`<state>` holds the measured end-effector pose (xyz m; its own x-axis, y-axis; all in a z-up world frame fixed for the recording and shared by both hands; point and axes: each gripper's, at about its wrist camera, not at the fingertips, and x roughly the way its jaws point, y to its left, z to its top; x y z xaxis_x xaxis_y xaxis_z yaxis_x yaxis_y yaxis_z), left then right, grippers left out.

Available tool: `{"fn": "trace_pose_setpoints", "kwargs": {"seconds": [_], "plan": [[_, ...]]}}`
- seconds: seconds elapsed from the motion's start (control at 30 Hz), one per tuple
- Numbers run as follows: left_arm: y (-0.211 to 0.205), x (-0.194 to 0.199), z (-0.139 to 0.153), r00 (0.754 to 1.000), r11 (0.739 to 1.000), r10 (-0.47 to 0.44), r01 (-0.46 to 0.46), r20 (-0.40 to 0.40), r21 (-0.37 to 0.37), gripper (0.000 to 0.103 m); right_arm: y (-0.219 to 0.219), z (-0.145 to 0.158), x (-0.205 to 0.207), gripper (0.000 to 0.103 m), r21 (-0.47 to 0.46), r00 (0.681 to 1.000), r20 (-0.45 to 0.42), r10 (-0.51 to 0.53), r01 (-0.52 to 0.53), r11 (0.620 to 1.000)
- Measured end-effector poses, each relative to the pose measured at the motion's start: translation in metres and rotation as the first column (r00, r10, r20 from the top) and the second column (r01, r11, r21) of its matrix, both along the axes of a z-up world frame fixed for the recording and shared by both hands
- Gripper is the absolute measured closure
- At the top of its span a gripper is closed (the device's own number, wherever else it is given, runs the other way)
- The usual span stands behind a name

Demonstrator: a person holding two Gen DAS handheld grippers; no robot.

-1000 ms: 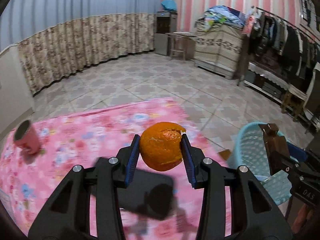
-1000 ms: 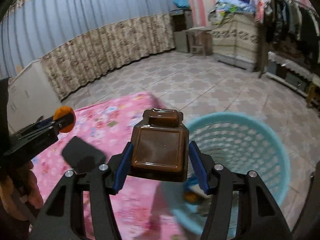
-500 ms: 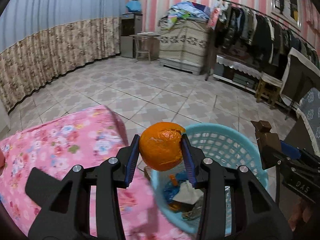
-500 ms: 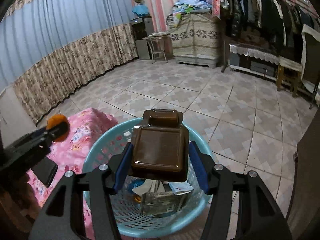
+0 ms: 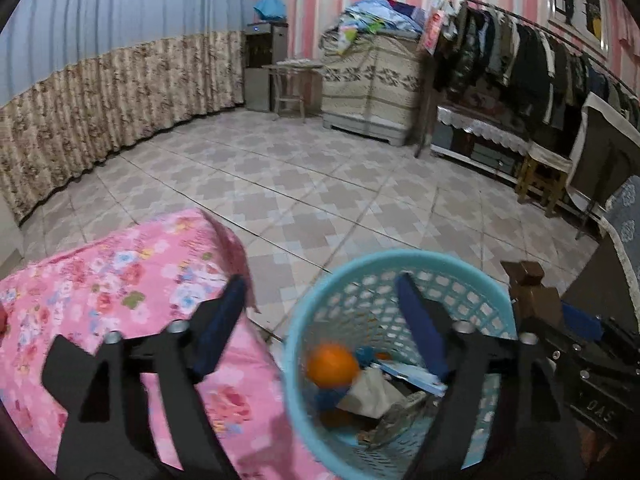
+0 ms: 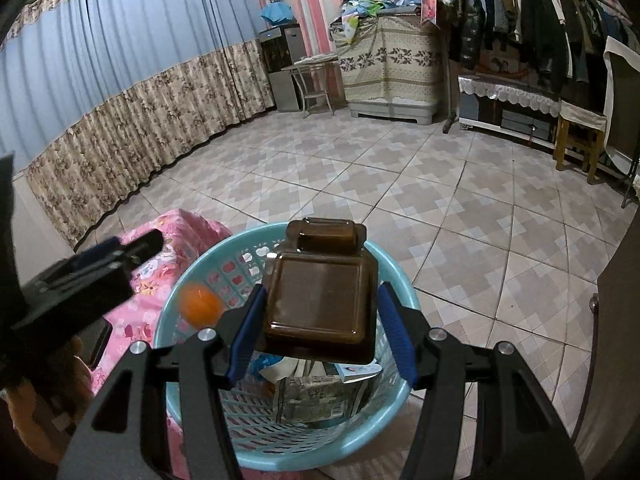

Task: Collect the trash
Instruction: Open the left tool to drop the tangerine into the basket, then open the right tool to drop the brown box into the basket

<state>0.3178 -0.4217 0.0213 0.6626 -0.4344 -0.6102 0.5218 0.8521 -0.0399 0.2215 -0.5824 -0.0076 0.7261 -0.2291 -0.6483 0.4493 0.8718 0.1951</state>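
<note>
The left gripper (image 5: 320, 312) has just opened its jaws; the orange peel (image 5: 332, 364), formerly between its fingers, now lies below them in the basket (image 5: 296, 320).

"DAS" upside down on right gripper (image 5: 596, 376)

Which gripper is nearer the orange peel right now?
Left. The left gripper has just been opening, its jaws empty, and hangs right above the orange peel in the basket. The right gripper is farther off, clamping a brown tray.
</note>
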Motion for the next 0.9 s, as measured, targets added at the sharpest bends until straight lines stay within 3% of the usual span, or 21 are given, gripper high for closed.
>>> {"fn": "trace_pose_setpoints", "kwargs": {"seconds": [0.17, 0.6, 0.7, 0.8, 0.9], "plan": [[0.025, 0.0, 0.008, 0.997, 0.998, 0.065, -0.065, 0.04, 0.0, 0.009, 0.004, -0.005, 0.006, 0.046, 0.008, 1.0, -0.007, 0.008, -0.008, 1.0], [0.068, 0.004, 0.014, 0.991, 0.992, 0.124, -0.124, 0.052, 0.008, 0.007, 0.018, -0.017, 0.032, 0.044, 0.038, 1.0, -0.014, 0.013, -0.012, 0.999], [0.076, 0.003, 0.015, 0.99, 0.991, 0.132, -0.132, 0.052, 0.007, 0.007, 0.019, -0.019, 0.037, 0.021, 0.039, 1.0, -0.006, -0.009, 0.01, 0.999], [0.084, -0.001, 0.019, 0.988, 0.99, 0.14, -0.141, 0.067, 0.016, 0.007, 0.02, -0.02, 0.041, 0.02, 0.067, 1.0, -0.012, -0.013, 0.014, 0.998], [0.094, -0.006, 0.025, 0.986, 0.989, 0.149, -0.15, 0.081, 0.016, 0.007, 0.025, -0.02, 0.043, 0.012, 0.048, 1.0, -0.02, -0.017, 0.018, 0.999]]}}
